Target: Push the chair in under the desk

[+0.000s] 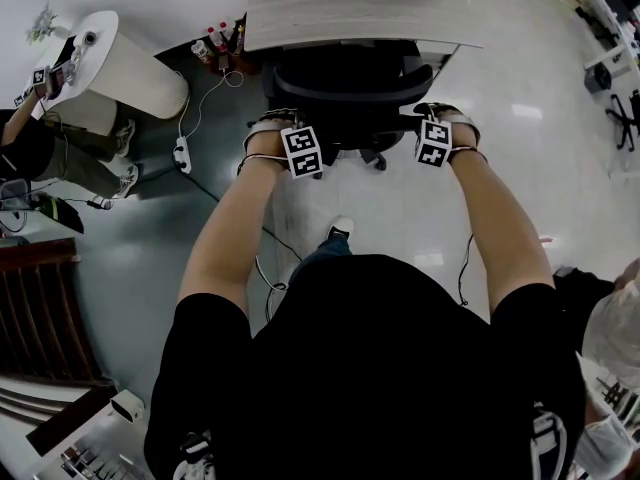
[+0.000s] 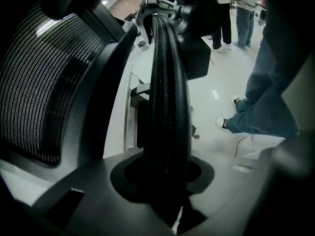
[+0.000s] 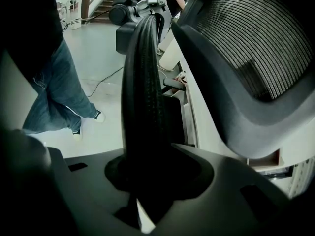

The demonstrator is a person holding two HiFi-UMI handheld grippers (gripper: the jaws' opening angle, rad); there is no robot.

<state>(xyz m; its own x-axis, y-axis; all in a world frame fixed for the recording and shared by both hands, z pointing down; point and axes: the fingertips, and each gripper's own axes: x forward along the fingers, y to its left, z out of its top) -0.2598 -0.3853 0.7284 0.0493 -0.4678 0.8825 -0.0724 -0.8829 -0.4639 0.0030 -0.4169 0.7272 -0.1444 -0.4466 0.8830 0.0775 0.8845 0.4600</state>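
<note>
The chair (image 1: 345, 93) stands at the worktop's (image 1: 350, 13) near edge, seemingly part-way under. The left hand-held gripper (image 1: 270, 123) and right hand-held gripper (image 1: 442, 116) each pinch its stiff ribbed top rail (image 2: 167, 107). It is likely heavy but free-rolling, so push evenly.

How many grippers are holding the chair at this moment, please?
2. The left gripper holds the chair at the left end of its back; the right gripper holds the right end. Both have jaws closed on one black ribbed bar.
</note>
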